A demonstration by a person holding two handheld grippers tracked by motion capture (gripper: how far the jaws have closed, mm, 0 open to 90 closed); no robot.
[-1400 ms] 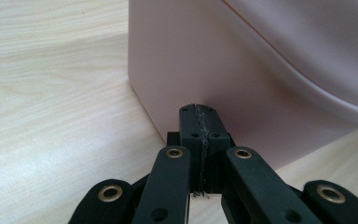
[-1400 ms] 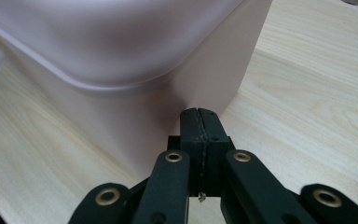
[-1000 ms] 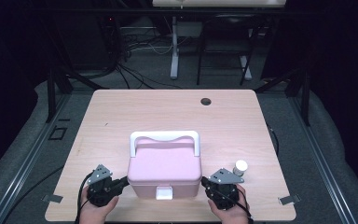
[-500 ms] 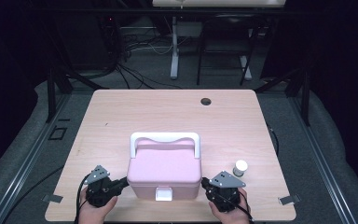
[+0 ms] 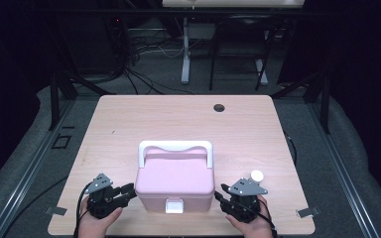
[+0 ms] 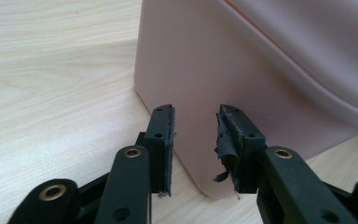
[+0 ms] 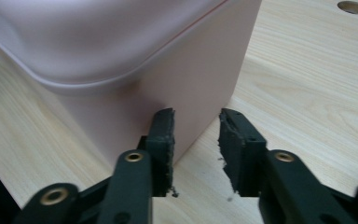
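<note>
The pink box (image 5: 174,181) sits at six o'clock on the tabletop (image 5: 188,119), flanked so both hands can probably work it. The left gripper (image 5: 127,191) at its eight o'clock and the right gripper (image 5: 219,196) at four have just been opening their fingers, with nothing held

Table (image 5: 188,124): pale wood-grain top, matt, smooth, fine streaked grain; one dark round hole (image 5: 219,107) near the far edge.

Pink box (image 5: 174,177): plastic, smooth, soft satin sheen on lid and walls. Handle (image 5: 174,147) white plastic, smooth. Front latch (image 5: 173,206) white plastic.

Left gripper (image 6: 196,140): jaws of black matt plastic with brass-coloured rivets. Pads (image 6: 170,140) dark rubbery sheet, worn, edges frayed and peeling.

Right gripper (image 7: 196,144): same black matt plastic; pads (image 7: 228,144) rough, torn at the rim. Top plate (image 5: 248,187) grey, matt.

White cap (image 5: 256,175): smooth, plastic-looking.

Floor (image 5: 44,148): grey carpet-like cloth, matt.
</note>
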